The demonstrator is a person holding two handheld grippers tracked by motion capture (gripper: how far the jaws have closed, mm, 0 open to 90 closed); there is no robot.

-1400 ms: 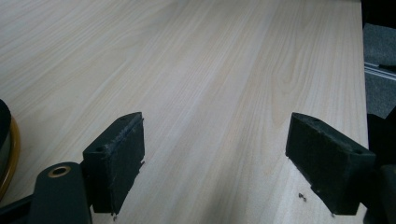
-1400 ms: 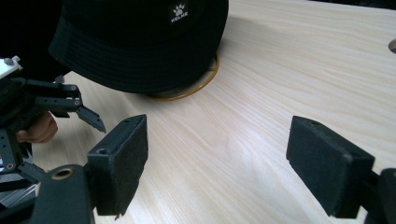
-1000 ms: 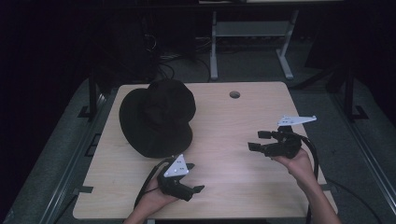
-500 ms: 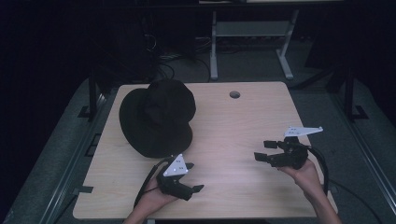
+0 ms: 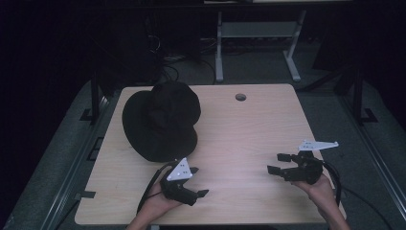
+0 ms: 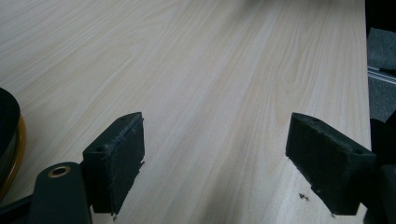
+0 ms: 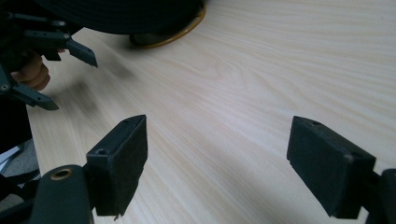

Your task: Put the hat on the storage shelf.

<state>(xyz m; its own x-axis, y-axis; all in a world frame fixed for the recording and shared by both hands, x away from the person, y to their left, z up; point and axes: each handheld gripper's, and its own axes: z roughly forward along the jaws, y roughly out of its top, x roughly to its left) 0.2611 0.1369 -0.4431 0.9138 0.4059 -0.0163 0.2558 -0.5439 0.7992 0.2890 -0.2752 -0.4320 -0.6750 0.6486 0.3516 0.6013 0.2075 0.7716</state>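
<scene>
A black brimmed hat [image 5: 160, 120] lies on the left half of the light wooden table [image 5: 249, 124]. Its dark edge and a yellow rim [image 6: 17, 144] show at the left of the left gripper view, and it sits at the top of the right gripper view as the hat [image 7: 121, 14]. My left gripper [image 5: 197, 197] rests near the front edge just below the hat, open, with bare wood between its jaws [image 6: 217, 154]. My right gripper [image 5: 274, 163] is held at the front right, open and empty [image 7: 217, 154], pointing left toward the left gripper [image 7: 74, 84].
A round cable hole [image 5: 241, 97] sits near the table's far edge. Behind the table stand a grey metal frame [image 5: 253, 33] and cables on the dark floor. The table's right edge [image 6: 366, 70] lies close to my left gripper's right jaw.
My right gripper has come back toward the near edge and slightly right over the last second. The left gripper and the hat have stayed put.
</scene>
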